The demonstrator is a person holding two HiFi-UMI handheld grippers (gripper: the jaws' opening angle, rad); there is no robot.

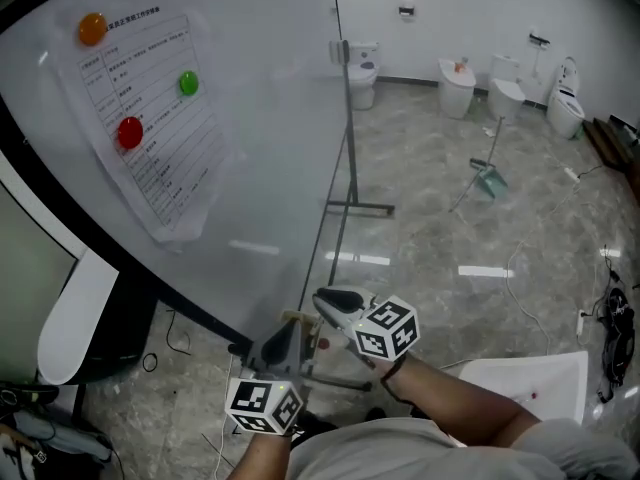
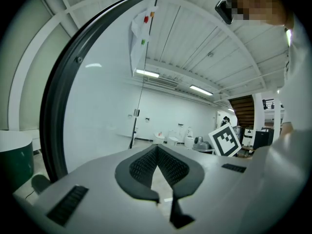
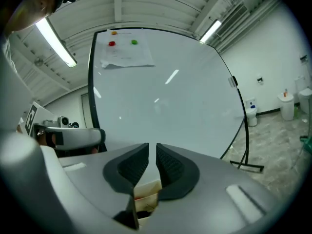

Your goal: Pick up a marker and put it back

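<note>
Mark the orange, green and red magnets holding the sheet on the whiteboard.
orange magnet [image 1: 92, 28], head view, centre of its round face.
green magnet [image 1: 188, 83], head view, centre of its round face.
red magnet [image 1: 130, 131], head view, centre of its round face.

Whiteboard white, blk frame. Orange magnet, green magnet, red magnet. 2 cubes: blk/wht squares. Floor grey marble. Claw pads blk, ribbed.

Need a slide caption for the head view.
Left tool and right tool held low before a whiteboard; printed sheet pinned by orange magnet, green magnet, red magnet.
</note>
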